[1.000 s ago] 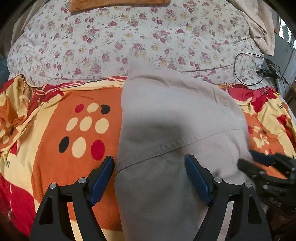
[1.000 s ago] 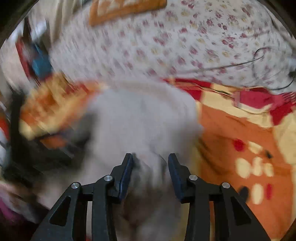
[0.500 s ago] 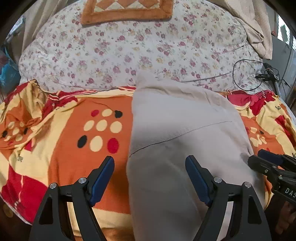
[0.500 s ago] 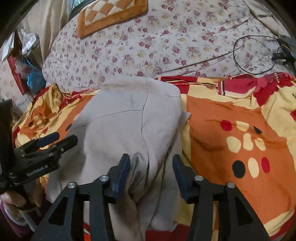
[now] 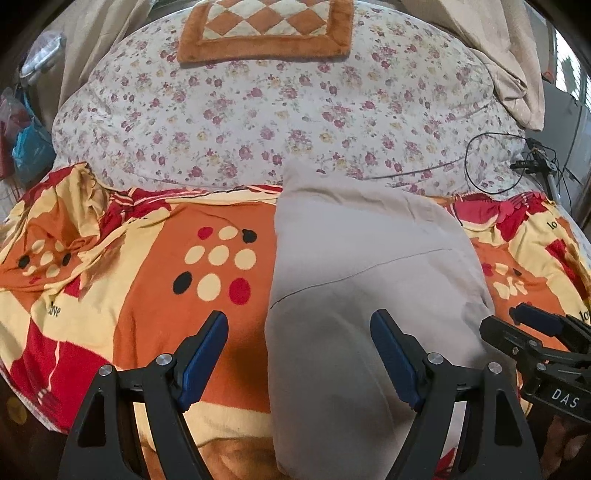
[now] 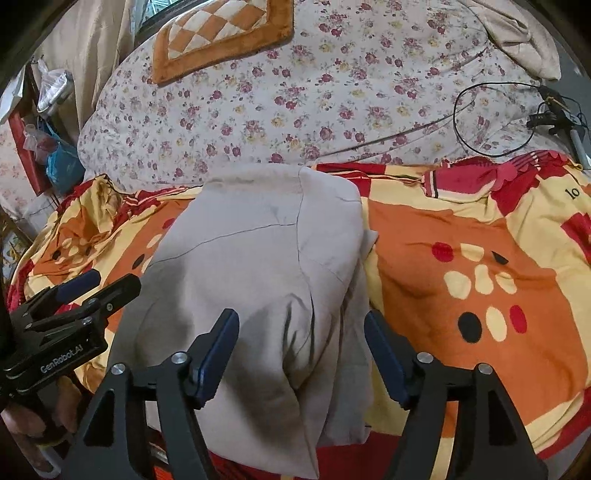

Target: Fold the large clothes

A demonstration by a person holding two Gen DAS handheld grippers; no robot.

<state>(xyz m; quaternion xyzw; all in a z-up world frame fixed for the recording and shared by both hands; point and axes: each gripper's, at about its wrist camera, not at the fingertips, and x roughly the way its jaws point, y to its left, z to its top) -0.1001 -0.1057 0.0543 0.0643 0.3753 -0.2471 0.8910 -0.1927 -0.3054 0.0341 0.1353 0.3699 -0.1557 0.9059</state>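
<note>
A beige garment (image 5: 362, 280) lies folded lengthwise on the orange, red and yellow bedspread (image 5: 140, 280), its far end reaching the floral quilt. My left gripper (image 5: 299, 354) stands open above the garment's near left edge, holding nothing. The right gripper (image 5: 532, 325) shows at the right edge of the left wrist view. In the right wrist view the garment (image 6: 251, 258) has a bunched fold near its front end. My right gripper (image 6: 301, 354) hangs over that fold, its jaws opening, the pads clear of the cloth. The left gripper (image 6: 96, 284) appears at the left there.
A floral quilt (image 5: 280, 110) fills the back of the bed, with an orange checkered cushion (image 5: 266, 33) on it. A black cable (image 5: 495, 162) and a small stand lie at the right. Bags (image 6: 59, 155) hang at the left. A beige cloth (image 5: 517, 81) is draped at the far right.
The right gripper's jaws have widened and let go of the bunched beige cloth. Both grippers have drawn back and up from the garment, so more of the bed shows.
</note>
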